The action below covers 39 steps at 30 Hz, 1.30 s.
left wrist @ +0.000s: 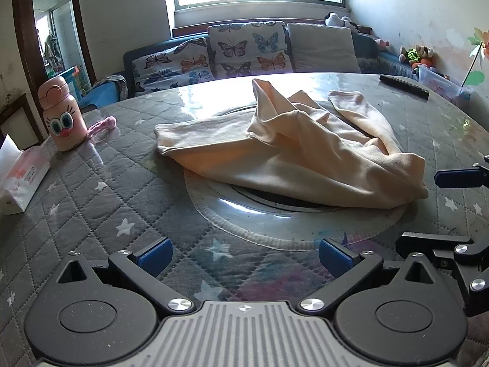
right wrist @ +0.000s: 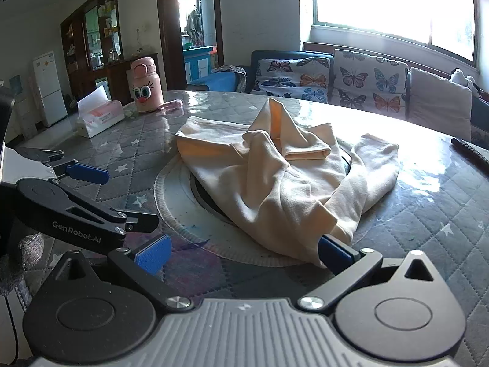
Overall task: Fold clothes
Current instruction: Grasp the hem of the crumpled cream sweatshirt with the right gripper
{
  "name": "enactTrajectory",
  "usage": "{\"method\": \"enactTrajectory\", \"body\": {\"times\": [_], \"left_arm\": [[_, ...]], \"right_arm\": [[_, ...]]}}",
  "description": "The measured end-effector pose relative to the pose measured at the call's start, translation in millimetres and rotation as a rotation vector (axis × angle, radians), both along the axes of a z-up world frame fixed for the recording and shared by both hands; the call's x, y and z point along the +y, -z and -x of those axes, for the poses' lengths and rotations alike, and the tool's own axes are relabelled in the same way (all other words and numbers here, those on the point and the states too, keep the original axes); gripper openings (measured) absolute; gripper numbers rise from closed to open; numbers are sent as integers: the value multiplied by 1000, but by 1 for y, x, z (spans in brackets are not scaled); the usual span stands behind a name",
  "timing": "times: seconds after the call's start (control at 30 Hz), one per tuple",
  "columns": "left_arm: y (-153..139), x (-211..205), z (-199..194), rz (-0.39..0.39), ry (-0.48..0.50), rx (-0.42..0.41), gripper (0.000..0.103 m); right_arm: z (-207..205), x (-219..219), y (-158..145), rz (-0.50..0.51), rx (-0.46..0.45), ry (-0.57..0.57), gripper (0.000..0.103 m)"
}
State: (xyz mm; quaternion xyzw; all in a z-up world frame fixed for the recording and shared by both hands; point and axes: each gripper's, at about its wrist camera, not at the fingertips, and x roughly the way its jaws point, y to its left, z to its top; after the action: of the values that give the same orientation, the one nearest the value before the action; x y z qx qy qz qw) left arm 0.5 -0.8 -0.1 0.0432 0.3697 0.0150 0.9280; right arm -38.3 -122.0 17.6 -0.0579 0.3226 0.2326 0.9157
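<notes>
Meanwhile, the cream garment lay crumpled in the middle of the quilted desk, partly over its round inset. The left tool hovered short of it, fingers spread and holding nothing. The right tool was likewise spread, its right pad touching the cloth's near edge. A pink bottle, a tissue pack and a dark remote sat well apart from the garment.

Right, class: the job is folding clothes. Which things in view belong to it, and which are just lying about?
Job: crumpled cream cloth garment; left gripper; right gripper.

Lying about: pink cartoon-face bottle; white-and-pink tissue pack; black remote control; pink strap.
</notes>
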Motion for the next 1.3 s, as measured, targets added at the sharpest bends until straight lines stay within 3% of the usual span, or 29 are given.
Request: {"method": "enactTrajectory", "body": {"times": [0.67,1.3], "left_arm": [[-7,-2,-31,-9,16,-7,103],[-21,29,-73,-17,-35,-18,103]], "right_arm": [[-23,-17,-15,-8,-22,16,102],[-120,8,7,-32,76,-48,79]]}}
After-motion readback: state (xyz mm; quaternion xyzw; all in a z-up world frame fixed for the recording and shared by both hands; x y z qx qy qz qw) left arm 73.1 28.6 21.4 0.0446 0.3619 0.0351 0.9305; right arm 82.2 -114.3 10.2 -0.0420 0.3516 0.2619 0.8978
